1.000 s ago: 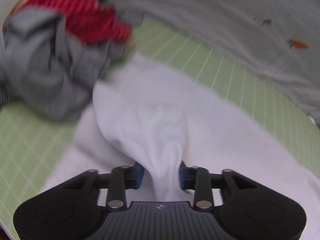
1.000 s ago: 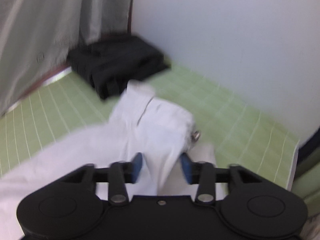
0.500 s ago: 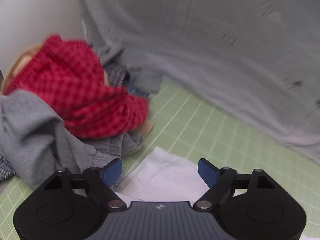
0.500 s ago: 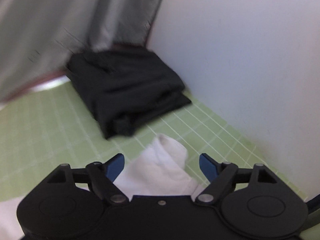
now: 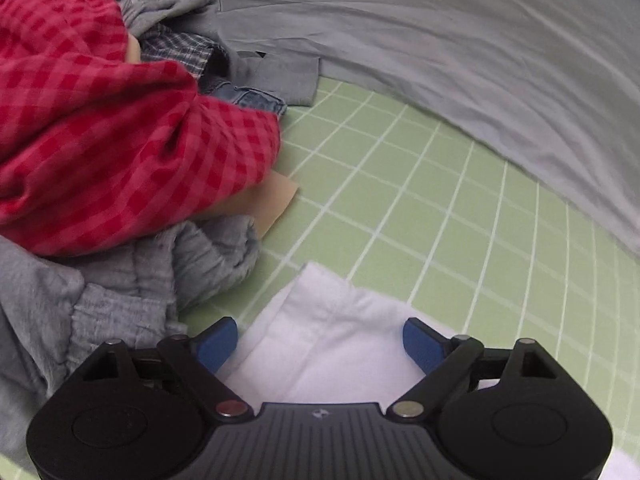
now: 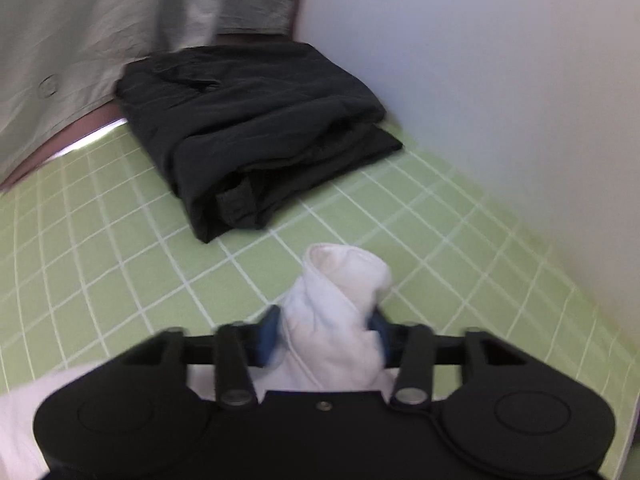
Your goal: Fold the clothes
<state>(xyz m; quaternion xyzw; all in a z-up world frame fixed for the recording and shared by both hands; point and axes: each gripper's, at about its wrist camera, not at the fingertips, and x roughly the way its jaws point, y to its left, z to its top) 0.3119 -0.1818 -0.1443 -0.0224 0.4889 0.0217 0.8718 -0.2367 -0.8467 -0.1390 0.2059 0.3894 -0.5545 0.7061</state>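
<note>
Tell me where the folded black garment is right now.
In the right wrist view the folded black garment lies on the green grid mat, up against the white wall and below the grey curtain, beyond the white garment in the right gripper.

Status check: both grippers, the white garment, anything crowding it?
Left gripper open over white garment corner, no grip. Right gripper closing on a bunched fold of it. Unfolded clothes pile close on the left; folded black garment ahead, apart.

White garment (image 6: 332,320) mostly behind right hand-held gripper (image 6: 324,330)
</note>
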